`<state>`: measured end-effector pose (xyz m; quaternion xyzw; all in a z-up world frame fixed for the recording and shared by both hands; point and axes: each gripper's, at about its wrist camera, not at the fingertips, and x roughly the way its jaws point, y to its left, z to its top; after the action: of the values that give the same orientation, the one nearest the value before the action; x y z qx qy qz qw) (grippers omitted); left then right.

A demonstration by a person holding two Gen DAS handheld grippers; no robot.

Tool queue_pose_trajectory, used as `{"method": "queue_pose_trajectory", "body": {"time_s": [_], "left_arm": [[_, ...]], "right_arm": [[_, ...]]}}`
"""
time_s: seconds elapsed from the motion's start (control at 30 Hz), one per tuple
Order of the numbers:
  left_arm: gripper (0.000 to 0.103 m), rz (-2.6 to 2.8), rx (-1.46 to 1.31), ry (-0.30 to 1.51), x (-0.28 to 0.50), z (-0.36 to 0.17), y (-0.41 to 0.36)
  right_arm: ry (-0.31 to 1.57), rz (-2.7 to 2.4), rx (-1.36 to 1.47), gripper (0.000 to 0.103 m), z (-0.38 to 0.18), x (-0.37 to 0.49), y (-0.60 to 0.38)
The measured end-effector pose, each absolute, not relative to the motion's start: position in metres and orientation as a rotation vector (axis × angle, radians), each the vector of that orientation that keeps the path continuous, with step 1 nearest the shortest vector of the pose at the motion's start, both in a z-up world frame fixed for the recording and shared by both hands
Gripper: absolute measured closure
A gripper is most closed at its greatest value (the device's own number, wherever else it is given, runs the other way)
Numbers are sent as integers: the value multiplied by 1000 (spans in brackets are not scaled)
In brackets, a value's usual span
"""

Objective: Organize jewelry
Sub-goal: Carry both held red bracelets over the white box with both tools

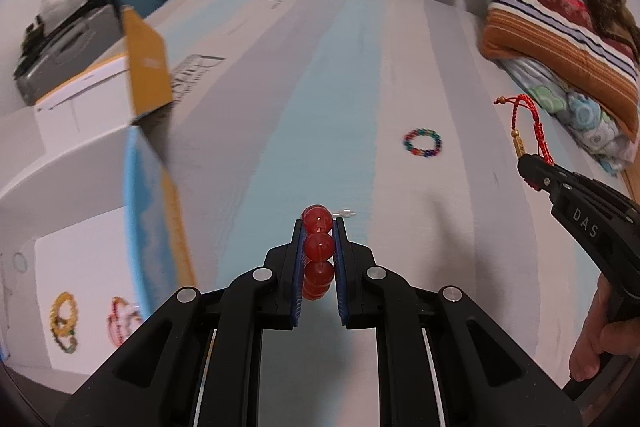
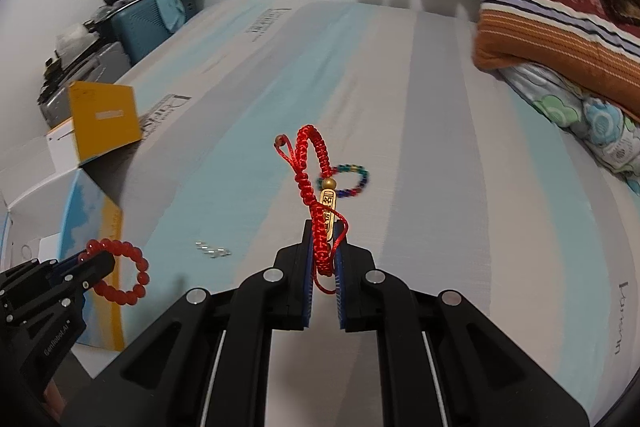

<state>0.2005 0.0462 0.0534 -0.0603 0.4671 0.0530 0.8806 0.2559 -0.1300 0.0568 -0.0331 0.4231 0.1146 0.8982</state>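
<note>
Now left gripper point(image 1: 319, 227) clamps the red bead bracelet point(image 1: 318, 251); right gripper point(image 2: 324, 243) pinches the red cord bracelet point(image 2: 316, 183). Box point(image 1: 80, 259) at 9 o'clock likely receives both.

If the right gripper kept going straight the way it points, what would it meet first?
Probably the multicolored bead bracelet on the striped bed sheet, straight beyond the right gripper and its red cord bracelet; depth is unclear, so it might reach bare sheet first.

The left gripper point(image 1: 319, 227) clamps a red bead bracelet point(image 1: 318, 247) above the striped bed sheet point(image 1: 332, 131).
</note>
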Motion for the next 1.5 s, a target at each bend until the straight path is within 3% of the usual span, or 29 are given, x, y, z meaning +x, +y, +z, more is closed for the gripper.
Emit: {"method": "queue_pose_trajectory", "body": {"time_s": [0.77, 1.5], "left_arm": [[91, 337, -218, 915, 117, 101, 180], [91, 538, -314, 998, 45, 47, 316]], "right_arm": [[865, 524, -160, 95, 80, 187, 42], [965, 678, -287, 95, 30, 140, 176]]}}
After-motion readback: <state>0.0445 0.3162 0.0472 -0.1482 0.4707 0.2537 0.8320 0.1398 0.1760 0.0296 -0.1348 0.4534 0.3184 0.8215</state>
